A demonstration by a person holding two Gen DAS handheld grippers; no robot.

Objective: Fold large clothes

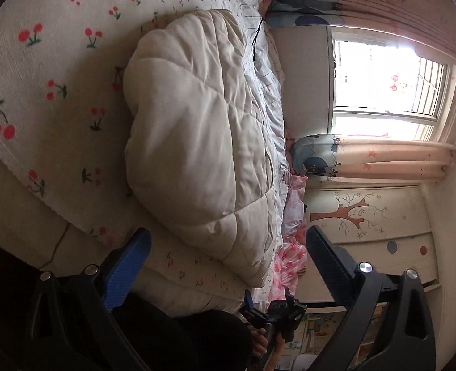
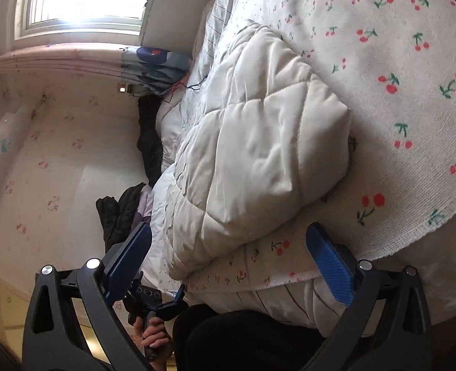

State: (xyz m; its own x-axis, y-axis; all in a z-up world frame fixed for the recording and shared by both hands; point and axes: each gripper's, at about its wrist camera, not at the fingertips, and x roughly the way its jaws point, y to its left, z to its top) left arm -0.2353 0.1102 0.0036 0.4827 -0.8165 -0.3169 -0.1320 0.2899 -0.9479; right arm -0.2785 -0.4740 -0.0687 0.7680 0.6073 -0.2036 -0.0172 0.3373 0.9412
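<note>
Coat (image 1: 194,130), cream, quilted, puffy, lies bunched mid-bed (image 1: 58,77) toward the near edge. Looks light, soft, slippery, springy. Best taken at a stitched hem corner. Left tool (image 1: 228,247) and right tool (image 2: 228,241) both spread, empty, off the near edge.

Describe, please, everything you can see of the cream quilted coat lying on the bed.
The cream quilted coat is a puffy padded garment with stitched diamond panels and a smooth, slightly shiny shell. It lies folded into a thick bundle, wrinkled, on the cherry-print blanket, with a pale blue-grey quilt along one side. No sleeves or collar show clearly. Neither the left gripper nor the right gripper touches it; both stand open.
</note>
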